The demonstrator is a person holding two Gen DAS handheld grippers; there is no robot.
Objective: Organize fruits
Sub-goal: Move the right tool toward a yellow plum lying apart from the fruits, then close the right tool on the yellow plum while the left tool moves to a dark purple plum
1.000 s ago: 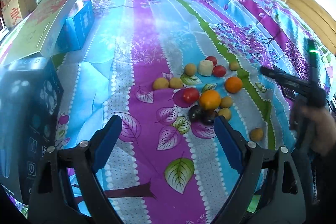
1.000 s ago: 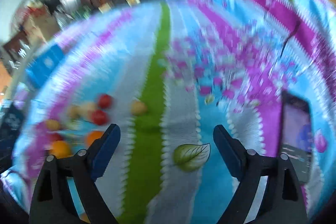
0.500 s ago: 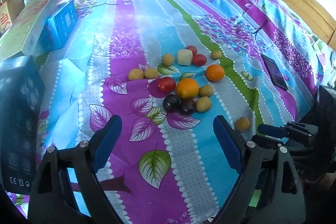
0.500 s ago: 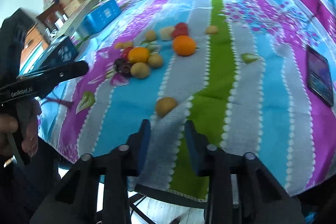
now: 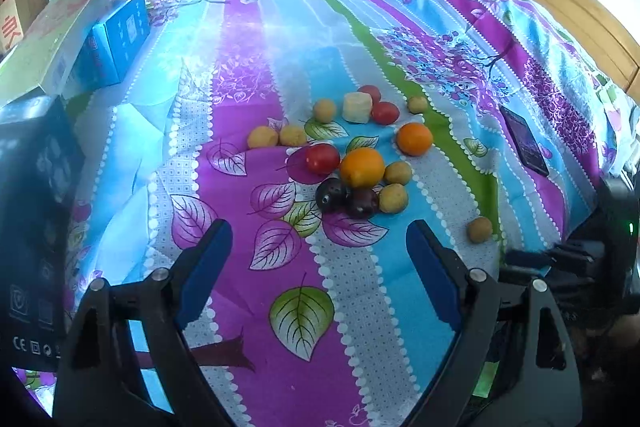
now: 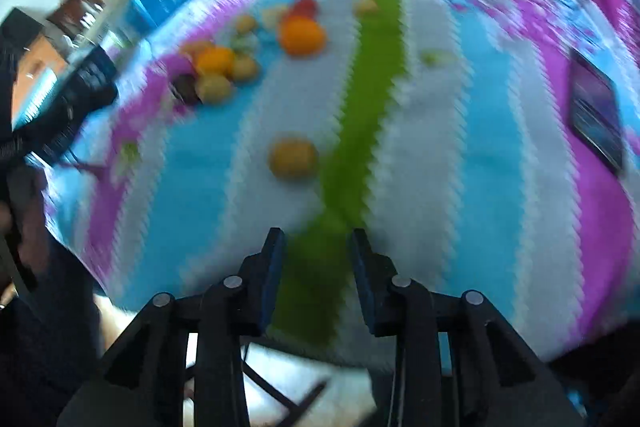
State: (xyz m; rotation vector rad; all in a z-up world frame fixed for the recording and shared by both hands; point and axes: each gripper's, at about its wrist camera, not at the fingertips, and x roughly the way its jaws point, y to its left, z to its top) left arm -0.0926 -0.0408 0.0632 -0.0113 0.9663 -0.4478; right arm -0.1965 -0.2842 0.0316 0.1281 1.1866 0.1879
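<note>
The left gripper [image 5: 320,259] hangs over the flowered bedsheet [image 5: 256,75] with its blue pads spread wide and nothing between them. The right gripper [image 6: 318,267], seen blurred, has its jaws narrow and opening, empty over the sheet's green stripe. Nearest lies a lone tan fruit [image 5: 479,229] by that stripe, apart from the rest. Beyond it sits the cluster: two dark plums [image 5: 346,198], small yellow-brown fruits [image 5: 393,198], a large orange [image 5: 362,167], a red tomato [image 5: 322,158], a second orange [image 5: 414,138]. Farther back, a pale cut chunk [image 5: 357,107] sits between round fruits. A phone [image 5: 524,140] lies well right; a blue box [image 5: 116,41] stands far left.
</note>
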